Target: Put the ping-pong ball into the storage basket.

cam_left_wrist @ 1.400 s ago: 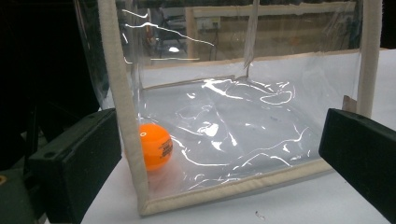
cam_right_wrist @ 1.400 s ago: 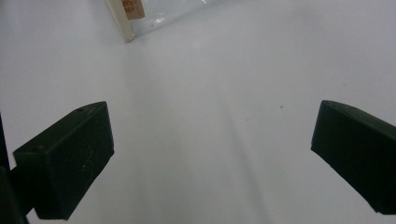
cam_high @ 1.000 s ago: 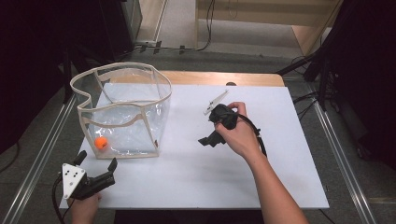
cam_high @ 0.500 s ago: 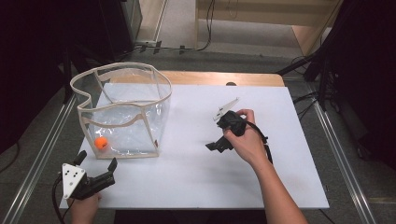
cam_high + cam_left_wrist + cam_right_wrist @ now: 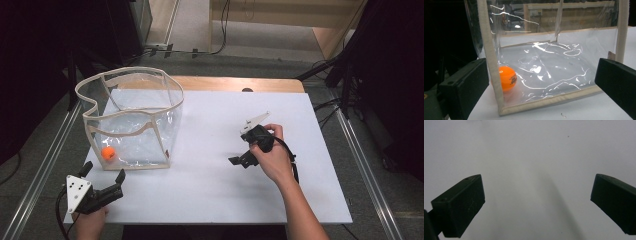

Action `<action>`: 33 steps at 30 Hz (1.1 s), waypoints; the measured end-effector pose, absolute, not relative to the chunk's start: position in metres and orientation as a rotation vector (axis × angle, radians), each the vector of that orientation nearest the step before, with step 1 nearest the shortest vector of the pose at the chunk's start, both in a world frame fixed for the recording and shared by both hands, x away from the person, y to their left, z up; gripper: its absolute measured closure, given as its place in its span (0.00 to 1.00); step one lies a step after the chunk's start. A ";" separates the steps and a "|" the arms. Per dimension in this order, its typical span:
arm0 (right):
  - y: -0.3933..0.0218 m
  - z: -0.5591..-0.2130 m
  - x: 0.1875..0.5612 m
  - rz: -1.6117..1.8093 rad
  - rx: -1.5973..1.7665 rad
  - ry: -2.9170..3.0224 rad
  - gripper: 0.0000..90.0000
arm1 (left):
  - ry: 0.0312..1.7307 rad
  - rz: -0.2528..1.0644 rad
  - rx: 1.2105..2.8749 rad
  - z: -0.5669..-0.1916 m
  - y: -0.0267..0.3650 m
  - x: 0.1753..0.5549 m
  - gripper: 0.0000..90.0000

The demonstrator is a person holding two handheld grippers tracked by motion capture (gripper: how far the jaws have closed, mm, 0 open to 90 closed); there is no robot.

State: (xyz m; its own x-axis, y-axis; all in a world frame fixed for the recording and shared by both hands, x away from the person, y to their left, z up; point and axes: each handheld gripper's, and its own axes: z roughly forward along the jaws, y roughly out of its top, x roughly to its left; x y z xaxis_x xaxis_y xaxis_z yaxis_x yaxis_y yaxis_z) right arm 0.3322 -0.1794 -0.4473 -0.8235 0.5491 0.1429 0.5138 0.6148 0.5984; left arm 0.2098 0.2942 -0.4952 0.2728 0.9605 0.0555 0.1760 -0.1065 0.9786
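Left gripper view: ball [image 5: 507, 78] between jaws.

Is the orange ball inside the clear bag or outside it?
Inside. The orange ball lies on the floor of the clear bag, behind its transparent front wall, at the corner near the left gripper.

I'm watching from overhead, looking down the bench [image 5: 210, 190]. My left gripper view is facing the clear bag [image 5: 559, 70] close up, shared with overhead; my right is staring at bare bench.
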 end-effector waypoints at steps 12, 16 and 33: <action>-0.206 -0.463 0.318 1.074 0.991 2.717 0.00 | 1.098 0.972 1.527 -0.495 0.294 0.209 0.00; -0.216 -0.466 0.313 1.095 1.005 2.694 0.00 | 1.098 0.973 1.529 -0.495 0.294 0.210 0.00; -0.258 -0.482 0.285 1.254 1.075 2.537 0.00 | 1.096 0.977 1.537 -0.495 0.293 0.210 0.00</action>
